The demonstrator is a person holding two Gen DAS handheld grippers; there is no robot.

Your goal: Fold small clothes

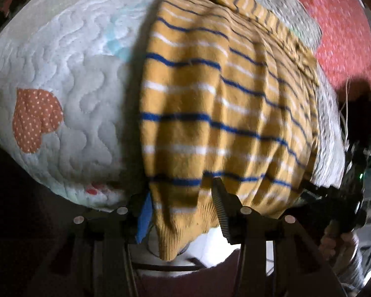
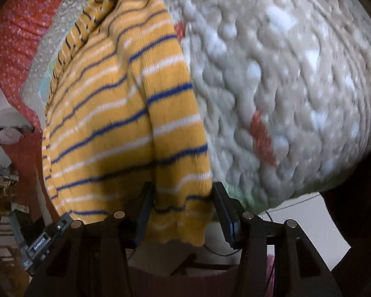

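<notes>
Beneath both cameras we saw a pale quilted blanket (image 1: 69, 79) stitched in wavy lines, with an orange dotted heart patch (image 1: 35, 118) sewn on it toward the left of the left wrist view, and a red dotted cloth (image 1: 341, 37) showing beyond its far edge. On the quilt lay the small garment of the task, a mustard-yellow sweater (image 1: 210, 104) with thin blue and white stripes, spread flat with one sleeve folded across its far end. Its ribbed hem hung over the near edge of the quilt toward us. Our left gripper (image 1: 183, 212) stood at that hem with its jaws apart; the ribbed cloth hung between the two fingers, and we could not tell whether the pads pressed on it, since the blue-padded finger (image 1: 143, 220) lay at the cloth's left edge while the toothed one sat beside it with little gap. Our right gripper (image 2: 183, 212) stood at the other corner of the hem, likewise spread wide, with the wavy lower edge of the sweater (image 2: 126, 123) drooping between its fingers; whether it pinched we could not say either. At the right rim of the left view, a hand (image 1: 338, 242) held the other dark tool.
</notes>
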